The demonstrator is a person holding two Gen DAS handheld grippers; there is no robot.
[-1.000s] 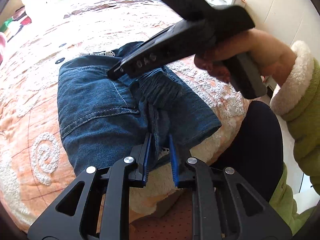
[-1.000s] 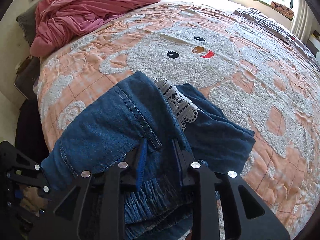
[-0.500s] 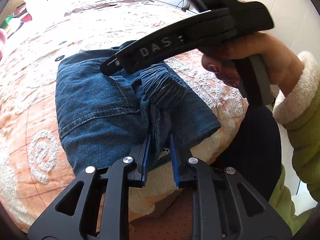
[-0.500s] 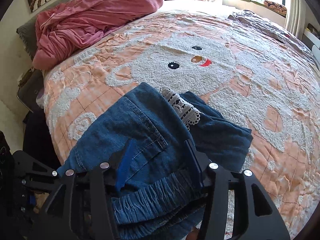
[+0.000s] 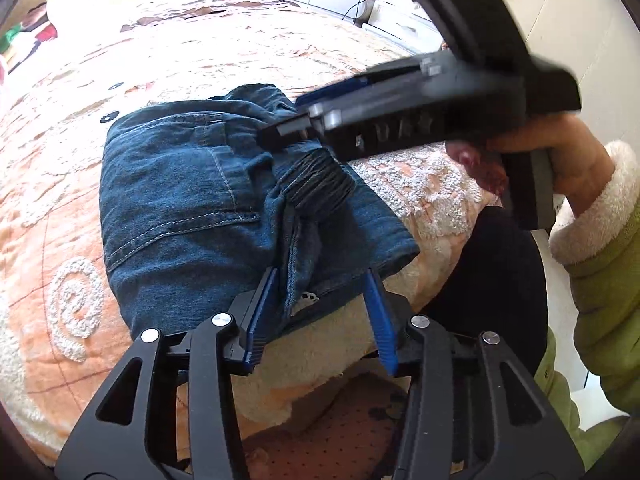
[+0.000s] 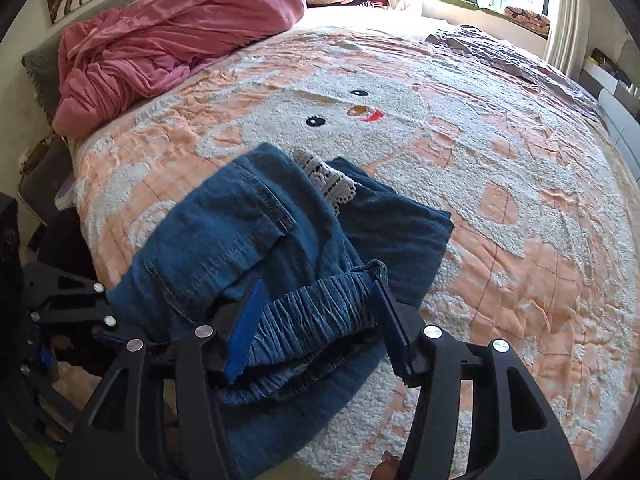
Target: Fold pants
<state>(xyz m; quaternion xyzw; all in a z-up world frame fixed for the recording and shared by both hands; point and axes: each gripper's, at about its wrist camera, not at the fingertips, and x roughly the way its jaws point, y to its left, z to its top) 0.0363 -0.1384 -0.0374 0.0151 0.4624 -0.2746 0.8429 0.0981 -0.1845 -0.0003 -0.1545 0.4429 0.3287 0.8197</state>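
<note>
The blue denim pants (image 5: 180,208) lie folded in a compact bundle at the near edge of the bed; they also show in the right wrist view (image 6: 248,240), with white lace trim (image 6: 328,180) poking out. My left gripper (image 5: 320,284) is open, its blue-padded jaws spread either side of the bundle's near edge. My right gripper (image 6: 316,292) is open over the gathered elastic waistband (image 6: 316,312). In the left wrist view the right gripper (image 5: 308,120) hovers above the bundle's far side, blurred.
The bed is covered by an orange quilt (image 6: 520,200) with a white snowman pattern. A pink blanket (image 6: 160,44) is heaped at the far left. A white wall (image 5: 580,40) and the person's green sleeve (image 5: 600,260) stand to the right.
Both grippers have opened and let go of the pants. The right gripper has lifted up and back from the bundle, which now rests on the quilt.
</note>
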